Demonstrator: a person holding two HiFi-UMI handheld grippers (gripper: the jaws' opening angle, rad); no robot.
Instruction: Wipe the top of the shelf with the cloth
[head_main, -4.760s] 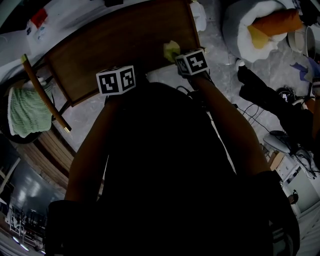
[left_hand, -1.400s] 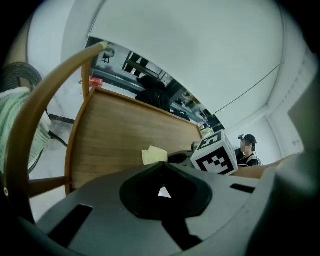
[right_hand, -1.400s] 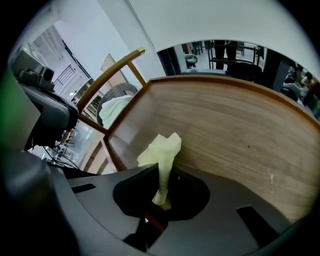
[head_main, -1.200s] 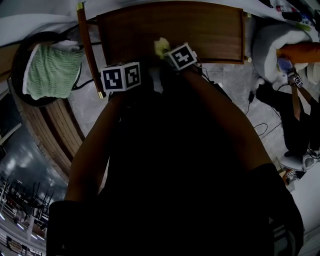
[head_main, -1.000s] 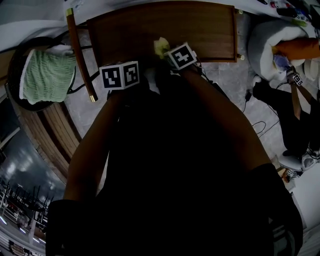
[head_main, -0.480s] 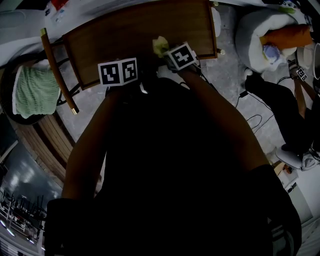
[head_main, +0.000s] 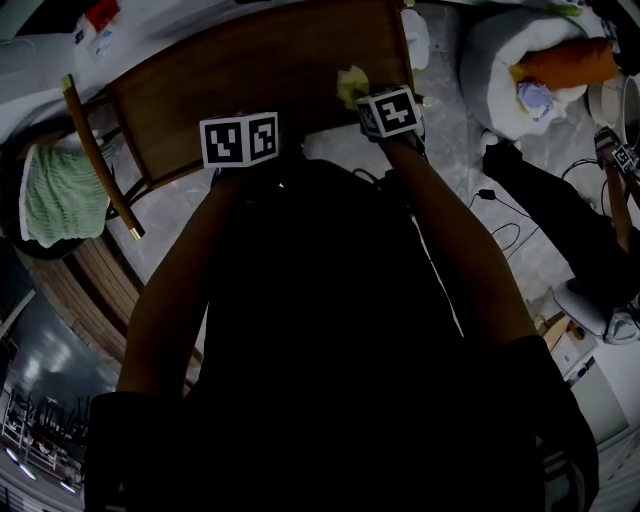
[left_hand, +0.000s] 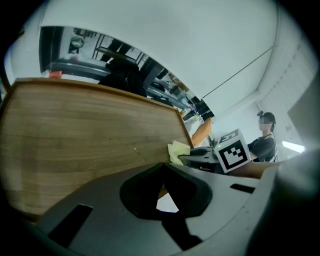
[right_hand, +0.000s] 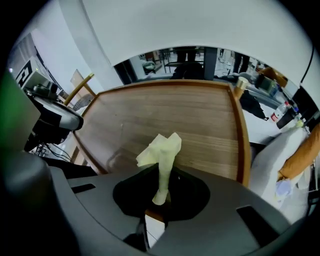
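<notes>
The shelf top (head_main: 250, 70) is a brown wooden board across the upper head view. My right gripper (right_hand: 160, 192) is shut on a pale yellow cloth (right_hand: 161, 147), which sticks up out of the jaws over the board's near edge. In the head view the cloth (head_main: 349, 84) lies on the board near its right end, just ahead of the right gripper's marker cube (head_main: 388, 112). My left gripper (left_hand: 164, 172) hovers at the front edge of the shelf top (left_hand: 85, 135), jaws together with nothing between them. Its cube (head_main: 238, 138) shows left of the right one.
A green towel (head_main: 55, 195) lies on a round seat at the left, beside a slanted wooden rail (head_main: 95, 150). A white cushion with an orange item (head_main: 520, 60) sits at the right. Cables and dark gear (head_main: 540, 210) cover the floor there. A seated person (left_hand: 264, 142) is beyond the shelf's right end.
The right gripper has slid the cloth to the right along the shelf top, closer to its right end. The left gripper stays at the front edge. The head view has swung.
</notes>
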